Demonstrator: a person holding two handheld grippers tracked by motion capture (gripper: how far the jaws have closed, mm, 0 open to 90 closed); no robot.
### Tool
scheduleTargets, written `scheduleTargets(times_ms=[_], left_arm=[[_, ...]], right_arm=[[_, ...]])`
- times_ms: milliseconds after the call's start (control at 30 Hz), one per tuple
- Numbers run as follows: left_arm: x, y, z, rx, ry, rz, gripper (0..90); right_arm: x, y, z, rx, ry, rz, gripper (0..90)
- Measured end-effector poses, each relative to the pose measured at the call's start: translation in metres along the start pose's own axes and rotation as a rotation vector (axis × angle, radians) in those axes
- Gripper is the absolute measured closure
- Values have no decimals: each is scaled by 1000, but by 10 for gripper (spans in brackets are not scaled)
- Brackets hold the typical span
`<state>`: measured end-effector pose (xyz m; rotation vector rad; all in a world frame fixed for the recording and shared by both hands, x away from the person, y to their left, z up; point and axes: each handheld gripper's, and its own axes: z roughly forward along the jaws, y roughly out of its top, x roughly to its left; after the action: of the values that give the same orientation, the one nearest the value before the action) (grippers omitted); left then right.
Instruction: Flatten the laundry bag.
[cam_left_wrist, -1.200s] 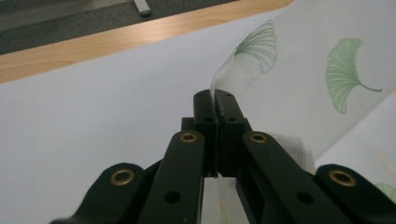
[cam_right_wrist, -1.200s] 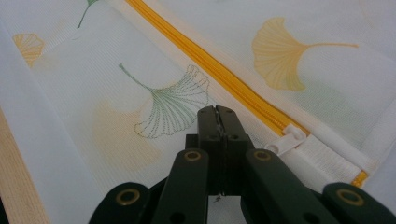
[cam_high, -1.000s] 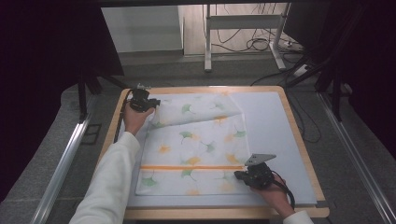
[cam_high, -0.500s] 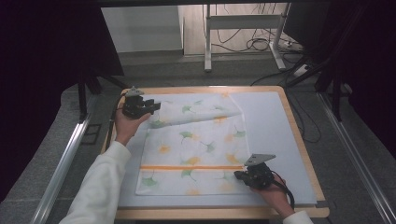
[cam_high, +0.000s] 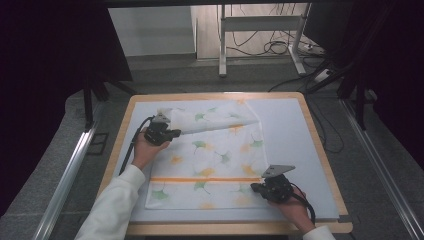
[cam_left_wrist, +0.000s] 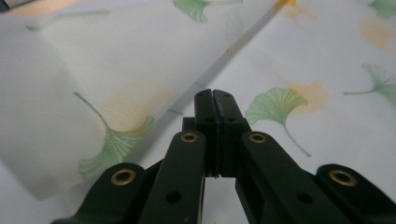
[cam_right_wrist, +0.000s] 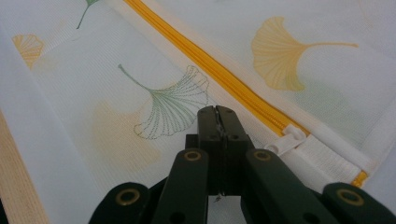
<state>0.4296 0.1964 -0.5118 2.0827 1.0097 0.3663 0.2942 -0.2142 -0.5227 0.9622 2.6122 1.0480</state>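
With both the left claw (cam_left_wrist: 214, 95) and right claw (cam_right_wrist: 217, 112) pressed together, empty, over the mesh laundry bag (cam_high: 210, 160), either could snag its weave and drag the fold just ahead askew.

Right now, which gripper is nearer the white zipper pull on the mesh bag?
Right. The right gripper sits just beside the zipper pull at the bag's near right edge; the left gripper is up by the folded-over far flap.

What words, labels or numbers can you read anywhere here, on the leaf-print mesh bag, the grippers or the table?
None: no readable text in any view.
The mesh bag carries only printed ginkgo leaves and an orange zipper, with no label visible.
The left gripper and right gripper show brass rivets but no markings.
The table is unmarked.
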Motion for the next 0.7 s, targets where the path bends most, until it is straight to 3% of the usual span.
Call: scheduleTargets(times_ms=[133, 200, 333, 500, 600, 700], left_arm=[[0, -3, 15, 34, 32, 11, 894], [4, -2, 20, 39, 50, -3, 894], [10, -1, 26, 34, 40, -30, 896], [7, -4, 30, 58, 15, 0, 897], [4, -3, 32, 71, 34, 17, 896], [9, 0, 35, 67, 64, 2, 896]], right_arm=[[0, 0, 0, -2, 1, -2, 891], [0, 0, 0, -3, 1, -2, 891], [-1, 0, 0, -3, 5, -1, 891], [-1, 0, 0, -3, 6, -3, 891], [-1, 0, 0, -4, 4, -2, 891], [0, 0, 0, -2, 1, -2, 891]])
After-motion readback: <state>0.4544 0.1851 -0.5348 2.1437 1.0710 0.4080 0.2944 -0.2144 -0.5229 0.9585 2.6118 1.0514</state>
